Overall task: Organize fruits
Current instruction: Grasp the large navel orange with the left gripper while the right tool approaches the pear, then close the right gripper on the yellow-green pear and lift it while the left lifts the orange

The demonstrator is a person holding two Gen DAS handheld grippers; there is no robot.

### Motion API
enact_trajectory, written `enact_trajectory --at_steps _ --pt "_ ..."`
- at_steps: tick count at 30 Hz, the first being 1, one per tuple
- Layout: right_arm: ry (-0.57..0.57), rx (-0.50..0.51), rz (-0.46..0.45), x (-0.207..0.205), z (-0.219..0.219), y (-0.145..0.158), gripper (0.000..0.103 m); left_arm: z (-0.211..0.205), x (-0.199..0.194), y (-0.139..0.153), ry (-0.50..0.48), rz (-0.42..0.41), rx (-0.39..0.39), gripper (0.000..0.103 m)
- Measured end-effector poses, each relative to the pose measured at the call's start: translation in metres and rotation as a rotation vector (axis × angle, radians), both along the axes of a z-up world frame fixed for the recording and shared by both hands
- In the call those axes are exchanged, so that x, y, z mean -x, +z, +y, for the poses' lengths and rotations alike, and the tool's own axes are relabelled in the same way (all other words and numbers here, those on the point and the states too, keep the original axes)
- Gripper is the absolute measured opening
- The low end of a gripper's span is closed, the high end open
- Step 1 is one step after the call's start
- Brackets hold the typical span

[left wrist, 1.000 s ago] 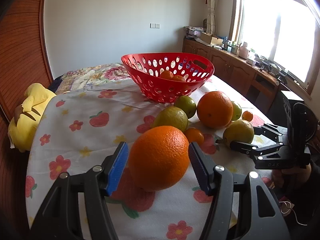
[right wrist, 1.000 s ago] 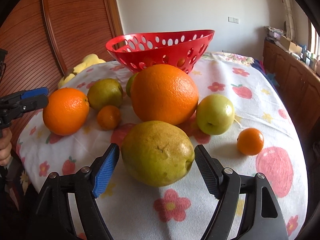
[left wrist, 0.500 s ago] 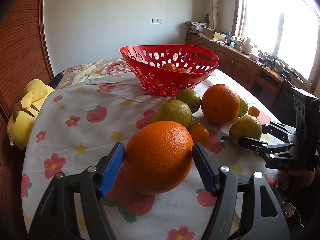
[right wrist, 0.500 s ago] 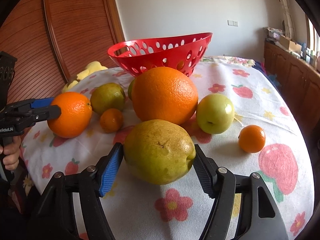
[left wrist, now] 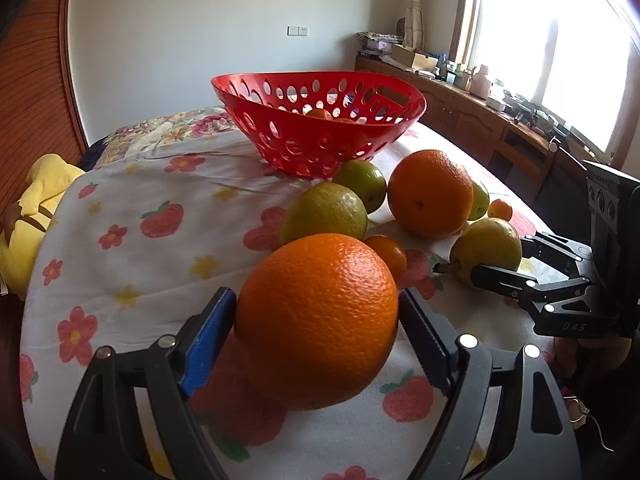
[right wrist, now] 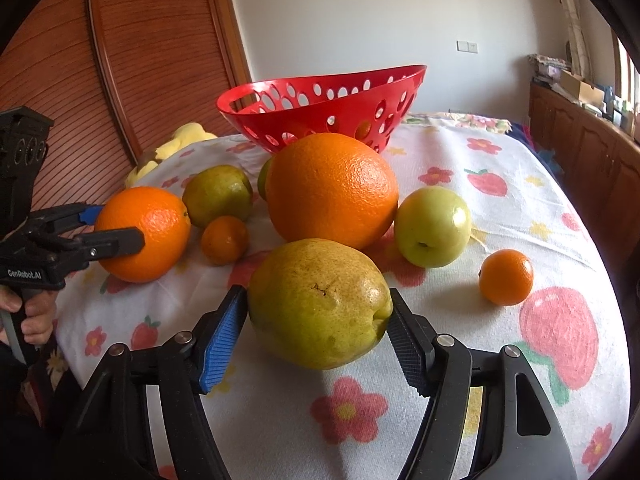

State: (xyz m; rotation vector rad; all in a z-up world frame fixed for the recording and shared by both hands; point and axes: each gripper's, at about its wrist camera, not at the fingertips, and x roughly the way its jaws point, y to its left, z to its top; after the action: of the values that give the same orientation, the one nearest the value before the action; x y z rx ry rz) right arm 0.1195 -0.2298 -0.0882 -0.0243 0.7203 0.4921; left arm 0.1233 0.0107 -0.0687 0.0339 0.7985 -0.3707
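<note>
Your left gripper [left wrist: 316,320] pinches an orange [left wrist: 318,320] between its fingers; your right gripper [right wrist: 318,324] pinches a pear [right wrist: 320,302], both low over the tabletop [right wrist: 500,208]. Lift both clear of neighbouring fruit, squeezing gently, toward the red basket [right wrist: 320,120] beyond.

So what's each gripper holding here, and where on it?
Left gripper: orange, pads on opposite sides at mid-height. Right gripper: yellow-green pear, clamped across its widest part.
</note>
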Motion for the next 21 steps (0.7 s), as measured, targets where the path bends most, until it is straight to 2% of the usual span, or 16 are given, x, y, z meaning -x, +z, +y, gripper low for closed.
enact_trajectory --at_steps 10,21 --pt "0.0 0.002 -0.001 0.0 0.0 0.0 0.071 -0.006 0.001 -0.01 -0.033 0.04 0.024 0.084" --pt "0.0 0.002 -0.001 0.0 0.001 0.0 0.071 -0.01 0.004 -0.013 -0.042 0.043 0.017 0.082"
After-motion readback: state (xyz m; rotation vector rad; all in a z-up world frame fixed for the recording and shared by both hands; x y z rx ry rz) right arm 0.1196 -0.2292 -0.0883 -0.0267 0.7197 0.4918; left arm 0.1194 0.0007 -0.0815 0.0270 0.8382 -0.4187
